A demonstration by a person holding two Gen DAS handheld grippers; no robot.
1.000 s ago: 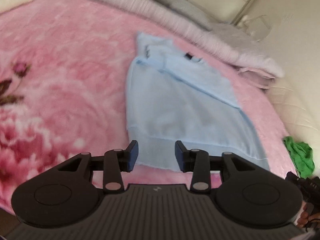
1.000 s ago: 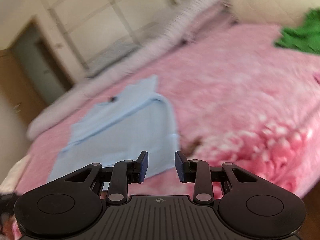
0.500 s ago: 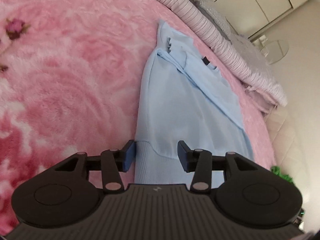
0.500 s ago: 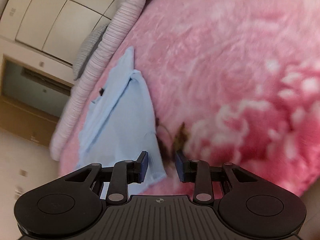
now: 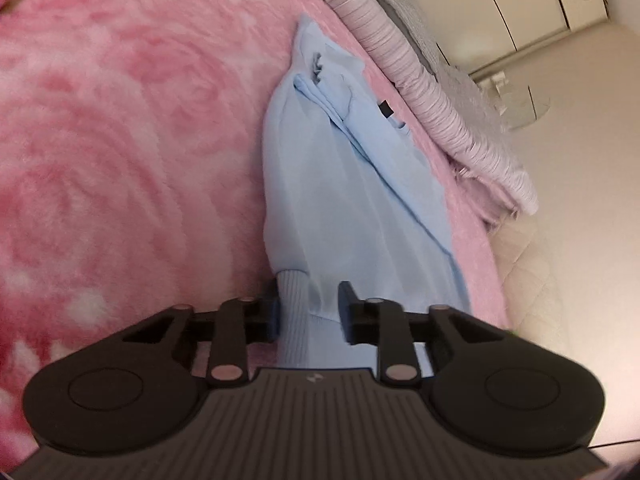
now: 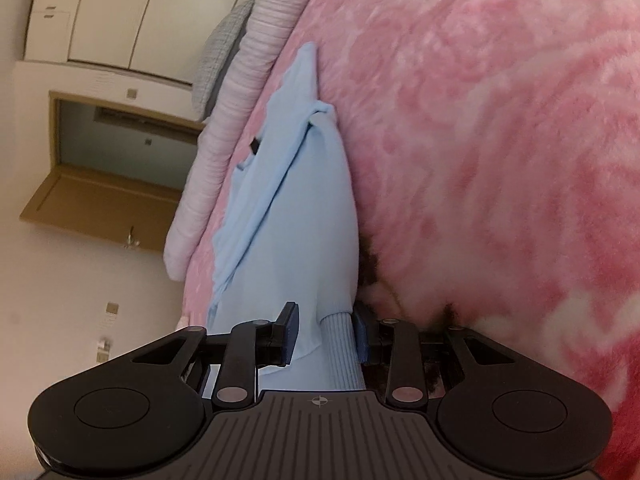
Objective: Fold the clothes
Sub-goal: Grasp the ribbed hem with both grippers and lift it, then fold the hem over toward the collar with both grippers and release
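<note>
Pink, rose-patterned plush blanket (image 5: 120, 128) covers the bed and fills most of both wrist views, with a rolled striped quilt (image 5: 404, 68) along its far edge and white cupboards (image 6: 108, 12) beyond. On the blanket lies a pale blue sweater (image 5: 352, 184), running from the centre of each frame down to the bottom, its sleeves already folded in over the body and its collar with a dark tag at the far end.

Low in the left view, the left gripper (image 5: 308, 312) has just been closing its jaws on the ribbed hem at one near corner; cloth bunches between the pads, so it pinches the sweater. Low in the right view, the right gripper (image 6: 324, 332) straddles the ribbed hem at the other near corner; its right pad touches the cloth, but the left pad looks slightly clear, so I judge it part-spread, not yet clamped.

Taking both hem corners suggests the hem is meant to be carried toward the collar, halving the sweater lengthwise.
</note>
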